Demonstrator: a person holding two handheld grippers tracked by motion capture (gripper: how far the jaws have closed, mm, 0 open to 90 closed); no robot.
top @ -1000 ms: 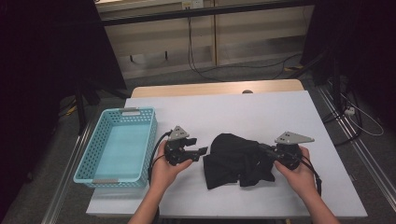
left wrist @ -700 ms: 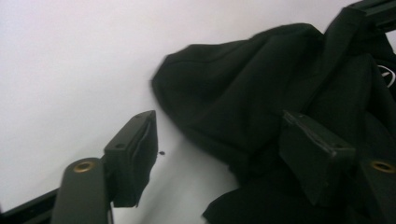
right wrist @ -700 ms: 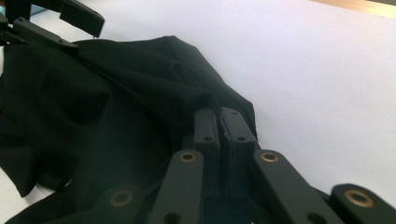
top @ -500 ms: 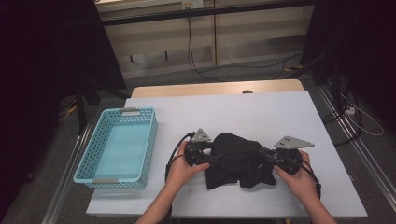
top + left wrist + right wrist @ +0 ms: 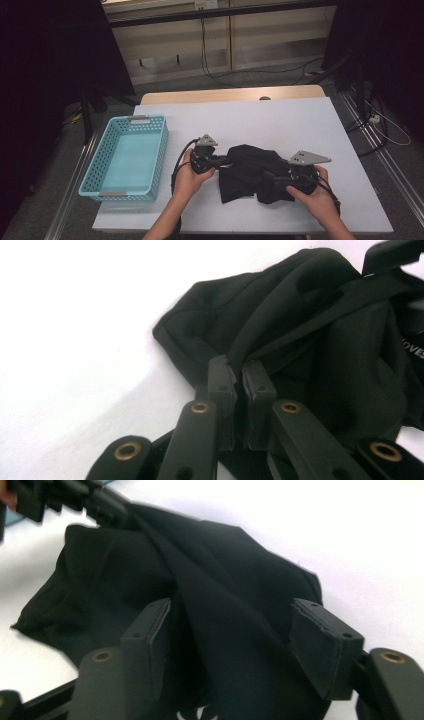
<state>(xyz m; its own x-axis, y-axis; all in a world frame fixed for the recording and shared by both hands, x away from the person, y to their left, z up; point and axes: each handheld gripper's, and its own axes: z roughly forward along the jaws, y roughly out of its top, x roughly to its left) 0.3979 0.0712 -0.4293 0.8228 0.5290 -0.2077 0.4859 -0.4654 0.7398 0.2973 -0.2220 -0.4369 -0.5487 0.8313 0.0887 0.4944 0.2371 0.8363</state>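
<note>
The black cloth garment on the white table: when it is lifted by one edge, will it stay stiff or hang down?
The black cloth garment lies crumpled in soft folds, so it will probably droop. It looks thin, likely light. It seems unlikely to roll.

The cloth [image 5: 255,172] lies on the table [image 5: 280,120], between the left gripper [image 5: 222,162] and the right gripper [image 5: 280,181]. The basket [image 5: 97,172] stands left of them, near the table's left edge.

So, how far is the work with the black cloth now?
Done: nothing is in the blue basket yet. In hand: the left gripper has just closed on a fold of the black cloth; the right gripper has just been opening, cloth loose between its jaws. Left: probably folding it and moving it to the basket.
</note>
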